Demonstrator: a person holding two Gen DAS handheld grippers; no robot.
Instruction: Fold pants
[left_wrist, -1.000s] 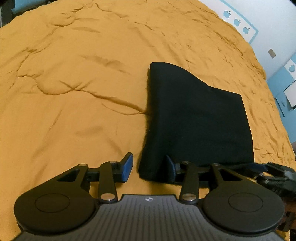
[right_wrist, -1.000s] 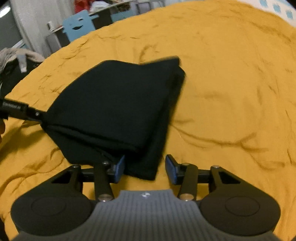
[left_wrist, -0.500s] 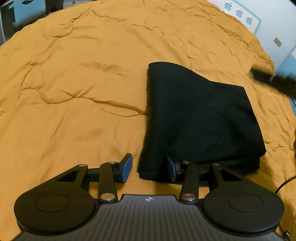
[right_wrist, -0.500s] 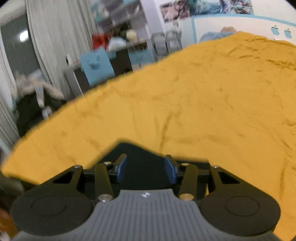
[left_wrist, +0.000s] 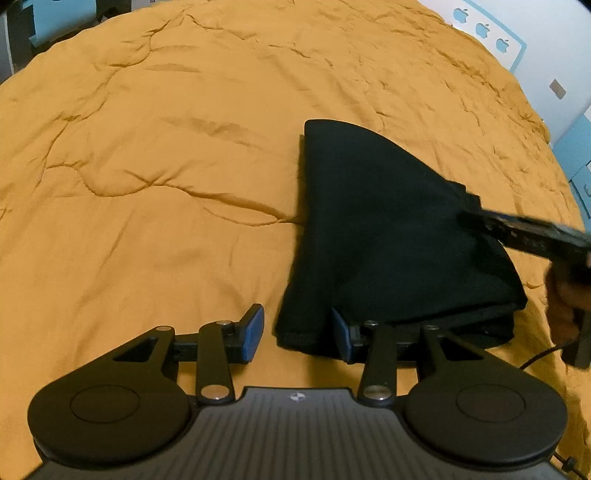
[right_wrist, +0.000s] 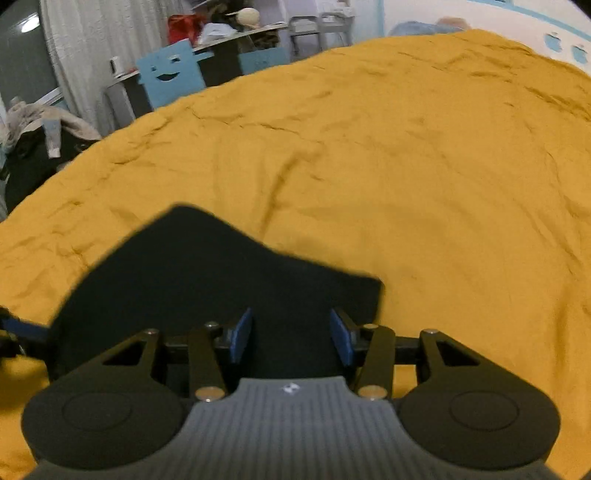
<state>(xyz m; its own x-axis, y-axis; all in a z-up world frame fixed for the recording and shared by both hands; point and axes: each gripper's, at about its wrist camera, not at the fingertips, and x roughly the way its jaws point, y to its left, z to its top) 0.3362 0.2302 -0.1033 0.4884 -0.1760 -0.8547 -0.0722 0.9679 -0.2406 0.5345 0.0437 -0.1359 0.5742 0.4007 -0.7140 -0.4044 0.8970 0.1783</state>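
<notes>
- Pants (left_wrist: 388, 236) lie folded on the bed (left_wrist: 147, 166).
- Left gripper (left_wrist: 297, 334) at their near corner, right gripper (right_wrist: 291, 339) over them; both jaws wide, empty.
- Press flat, don't snag layers.

No readable text; only apple-shaped logos (left_wrist: 482, 28) on the wall border (left_wrist: 517, 55)

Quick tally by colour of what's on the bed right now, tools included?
Black folded pants: 1
Black tools with blue pads, both open: 2, left tool and right tool
Mustard-yellow bedspread: 1
Total: 4
</notes>
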